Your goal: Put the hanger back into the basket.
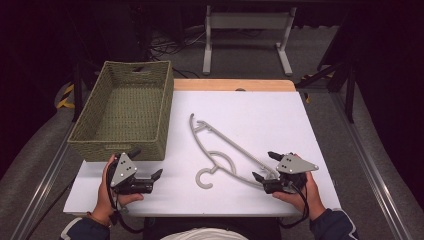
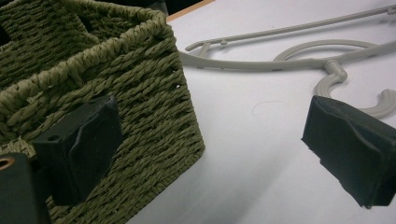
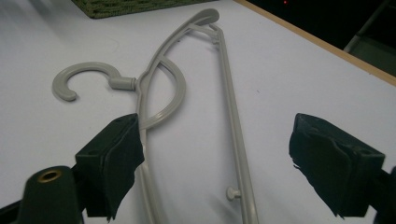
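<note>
A grey plastic hanger [image 1: 220, 150] lies flat on the white surface [image 1: 280, 115], a little right of the middle. Its open hook [image 1: 202, 179] curls toward the near edge, and its two thin arms run in a long narrow shape from the far tip close to the basket down to the near right end. A curved inner loop sits just beside the hook's neck, and a small peg stands on the straight bar.

The right gripper [image 1: 266, 167] sits at the near right end of the hanger with its jaws spread wide. In the right gripper view the hanger [image 3: 187, 93] passes between the two black pads; its curved arm runs close along the left pad [image 3: 114, 154], and whether they touch cannot be told. The other pad stands clear, so nothing is clamped.

The left gripper [image 1: 148, 170] rests at the near left of the surface, held in the left hand [image 1: 107, 192], jaws also wide apart and holding nothing. In the left gripper view one pad [image 2: 81, 147] lies just in front of the basket's near wall.

The woven green basket [image 1: 87, 142] stands on the far left of the surface, rectangular, with a handle slot in its far wall, and nothing shows inside it.
</note>
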### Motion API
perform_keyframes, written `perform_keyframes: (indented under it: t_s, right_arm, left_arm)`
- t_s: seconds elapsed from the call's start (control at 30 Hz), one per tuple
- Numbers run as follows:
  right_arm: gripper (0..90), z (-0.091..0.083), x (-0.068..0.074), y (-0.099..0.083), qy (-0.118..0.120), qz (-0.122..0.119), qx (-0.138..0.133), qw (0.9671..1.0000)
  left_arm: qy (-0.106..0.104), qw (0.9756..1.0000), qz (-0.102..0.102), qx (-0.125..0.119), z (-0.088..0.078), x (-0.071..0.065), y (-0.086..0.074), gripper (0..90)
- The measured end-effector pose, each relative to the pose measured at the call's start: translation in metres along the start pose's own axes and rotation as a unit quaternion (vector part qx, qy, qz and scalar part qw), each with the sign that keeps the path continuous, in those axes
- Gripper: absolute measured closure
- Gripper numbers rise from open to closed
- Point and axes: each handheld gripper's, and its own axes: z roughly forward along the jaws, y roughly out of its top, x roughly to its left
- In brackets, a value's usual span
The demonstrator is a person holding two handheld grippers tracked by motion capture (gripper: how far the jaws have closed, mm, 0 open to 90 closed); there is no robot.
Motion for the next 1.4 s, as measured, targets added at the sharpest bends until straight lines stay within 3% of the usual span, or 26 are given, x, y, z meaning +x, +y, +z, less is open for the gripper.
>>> perform_keyframes:
  t_s: [0.03,0.23,0.4,0.5,0.67,0.73,0.77,0.8,0.87,1.0,1.1,1.13,1.17,1.23,1.4]
  right_arm:
    - [16.3,0.002,0.000,-0.001,0.002,-0.001,0.002,1.0000]
    - [16.5,0.006,0.003,0.002,0.010,-0.005,0.010,0.9999]
    - [23.4,0.013,0.002,0.007,0.035,0.006,0.030,0.9989]
    - [24.7,0.015,0.003,0.009,0.050,0.010,0.043,0.9978]
    - [32.7,0.037,0.011,0.018,0.097,-0.003,0.110,0.9891]
    - [36.7,0.044,0.014,0.020,0.117,-0.009,0.134,0.9840]
    - [38.7,0.048,0.017,0.021,0.119,-0.012,0.148,0.9817]
    - [38.7,0.048,0.017,0.021,0.119,-0.012,0.148,0.9817]
    - [50.1,0.057,0.020,0.022,0.131,-0.018,0.176,0.9755]
    - [67.2,0.070,0.018,0.022,0.142,-0.017,0.206,0.9680]
    - [74.8,0.075,0.012,0.024,0.159,-0.010,0.221,0.9622]
    - [75.6,0.077,0.010,0.025,0.162,-0.006,0.229,0.9599]
    - [75.6,0.077,0.010,0.025,0.162,-0.006,0.229,0.9599]
    - [79.0,0.080,0.008,0.028,0.168,-0.009,0.242,0.9557]
    - [81.1,0.090,0.015,0.042,0.161,-0.053,0.291,0.9416]
  left_arm:
    - [-0.002,1.0000,-0.007,0.000,0.000,-0.001,0.000,5.3]
    - [-0.005,1.0000,-0.001,0.002,-0.001,-0.002,-0.001,5.3]
    - [-0.005,1.0000,-0.006,0.002,-0.002,-0.001,-0.002,5.4]
    - [-0.004,1.0000,0.002,0.005,-0.001,-0.002,-0.001,5.4]
    - [-0.010,0.9999,-0.004,0.010,0.000,-0.002,-0.002,5.4]
    - [-0.009,0.9999,-0.001,0.012,0.000,-0.002,-0.002,5.6]
    - [-0.010,0.9999,-0.002,0.013,0.000,-0.003,-0.003,5.6]
    - [-0.010,0.9999,-0.002,0.013,0.000,-0.003,-0.003,5.8]
    - [-0.011,0.9998,0.000,0.015,0.001,-0.004,-0.003,5.9]
    - [-0.013,0.9998,0.000,0.014,0.001,-0.004,-0.003,6.5]
    - [-0.018,0.9997,-0.003,0.016,0.002,-0.004,-0.003,6.5]
    - [-0.020,0.9997,-0.004,0.016,0.002,-0.004,-0.003,6.6]
    - [-0.020,0.9997,-0.004,0.016,0.002,-0.004,-0.003,6.6]
    - [-0.020,0.9997,-0.003,0.016,0.002,-0.004,-0.003,6.7]
    - [-0.024,0.9995,-0.002,0.021,0.004,-0.005,-0.003,7.0]
